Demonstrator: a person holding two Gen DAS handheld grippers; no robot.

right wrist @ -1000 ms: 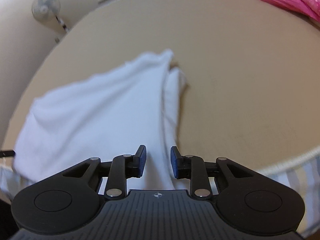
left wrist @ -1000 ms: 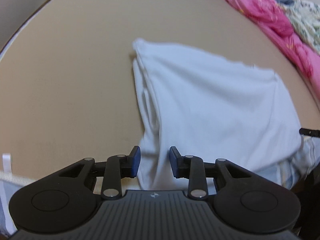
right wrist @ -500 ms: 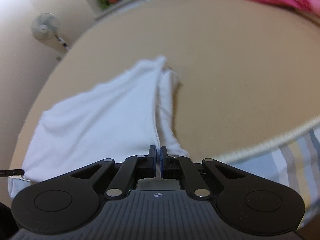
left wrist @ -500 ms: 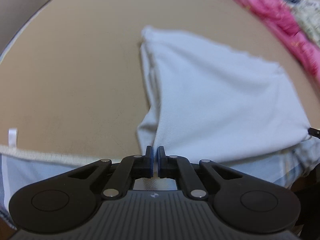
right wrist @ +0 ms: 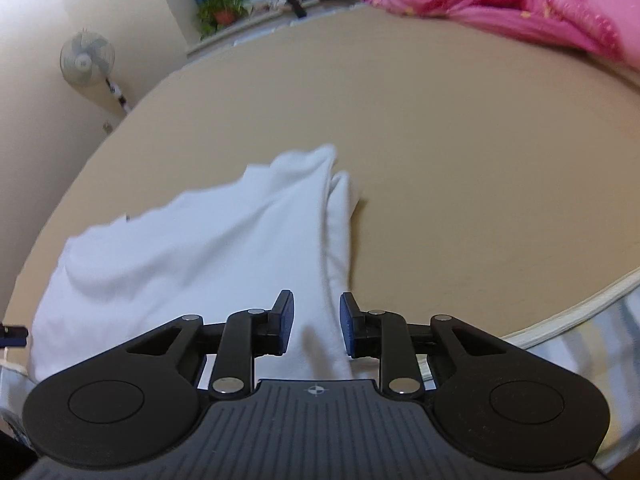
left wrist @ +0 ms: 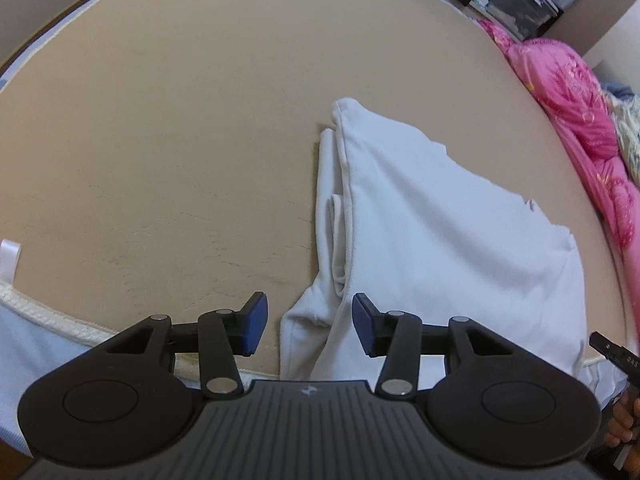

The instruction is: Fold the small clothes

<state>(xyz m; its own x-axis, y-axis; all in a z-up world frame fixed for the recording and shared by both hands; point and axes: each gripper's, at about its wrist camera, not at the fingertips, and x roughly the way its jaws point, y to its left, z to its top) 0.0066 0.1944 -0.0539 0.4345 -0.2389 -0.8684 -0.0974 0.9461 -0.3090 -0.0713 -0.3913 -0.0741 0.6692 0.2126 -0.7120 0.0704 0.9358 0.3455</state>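
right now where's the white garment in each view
Left wrist: the white garment fills the centre-right, its folded edge running down toward the tongs.
Right wrist: it fills the centre-left, its folded edge on its right side.
Shared landmark: the pink quilt, at the right edge in the left view, along the top right in the right view.

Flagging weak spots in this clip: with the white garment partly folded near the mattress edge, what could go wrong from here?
1. The white garment lies close to the mattress edge; a tug toward the person might drag it off.
2. The folded-under strip along one side looks loose and may bunch up in the next fold.
3. The left gripper and right gripper have just been opening, jaws apart with cloth beneath; closing here may catch only the top layer.
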